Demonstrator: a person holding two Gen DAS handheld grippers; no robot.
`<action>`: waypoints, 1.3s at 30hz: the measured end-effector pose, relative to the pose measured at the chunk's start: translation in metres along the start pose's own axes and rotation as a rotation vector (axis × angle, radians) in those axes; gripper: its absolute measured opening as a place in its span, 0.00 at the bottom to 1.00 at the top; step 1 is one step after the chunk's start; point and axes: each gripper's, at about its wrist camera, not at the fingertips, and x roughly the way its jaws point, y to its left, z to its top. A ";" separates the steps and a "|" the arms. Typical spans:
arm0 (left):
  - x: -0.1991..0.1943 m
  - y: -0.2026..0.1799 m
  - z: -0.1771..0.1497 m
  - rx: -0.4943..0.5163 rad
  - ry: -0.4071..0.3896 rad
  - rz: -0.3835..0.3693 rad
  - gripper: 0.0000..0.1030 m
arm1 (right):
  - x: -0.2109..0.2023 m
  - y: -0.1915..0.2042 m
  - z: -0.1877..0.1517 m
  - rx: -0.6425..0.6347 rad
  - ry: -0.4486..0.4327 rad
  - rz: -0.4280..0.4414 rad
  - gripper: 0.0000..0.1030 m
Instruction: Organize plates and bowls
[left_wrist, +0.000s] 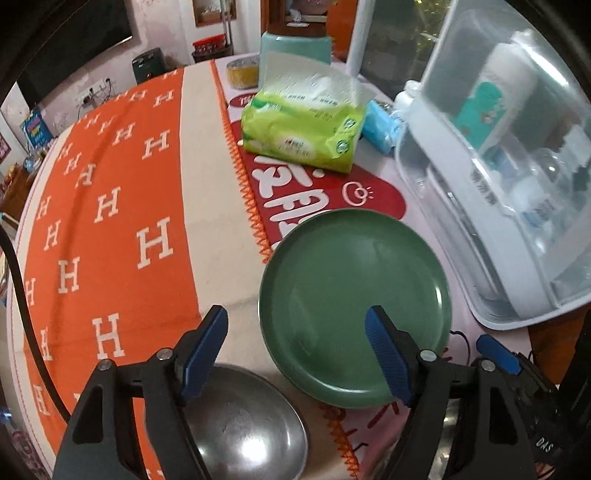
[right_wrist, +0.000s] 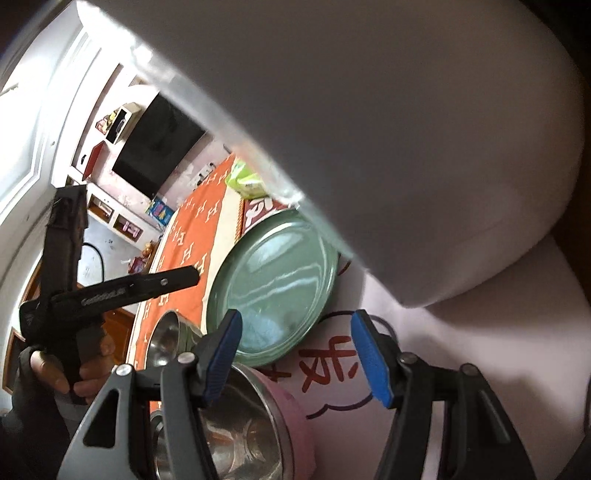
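Observation:
A green plate (left_wrist: 354, 306) lies flat where the orange cloth meets the printed mat. My left gripper (left_wrist: 295, 354) hovers over its left rim, jaws open, touching nothing. A steel bowl (left_wrist: 243, 424) sits just below it, near the left finger. A blue pad (left_wrist: 498, 356) of the right gripper shows at lower right. In the right wrist view my right gripper (right_wrist: 295, 358) is open and empty, short of the plate (right_wrist: 273, 284). A pink-walled steel bowl (right_wrist: 236, 432) lies under its left finger, with the smaller steel bowl (right_wrist: 168, 339) beyond. A gloved hand (right_wrist: 55, 373) holds the left gripper.
A green tissue pack (left_wrist: 303, 129) and a blue roll (left_wrist: 384, 125) lie beyond the plate. A white plastic box with a clear lid (left_wrist: 498, 184) stands close on the right and fills the top of the right wrist view (right_wrist: 406, 147). A black cable (left_wrist: 22, 295) runs at far left.

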 end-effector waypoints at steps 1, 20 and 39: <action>0.005 0.002 0.001 -0.005 0.010 -0.002 0.65 | 0.004 0.001 0.000 -0.004 0.008 0.001 0.56; 0.044 0.017 0.009 -0.028 0.100 -0.002 0.39 | 0.030 -0.005 0.001 -0.032 0.042 -0.052 0.31; 0.058 0.016 0.008 -0.019 0.127 -0.016 0.28 | 0.034 -0.017 0.000 0.052 0.028 -0.041 0.16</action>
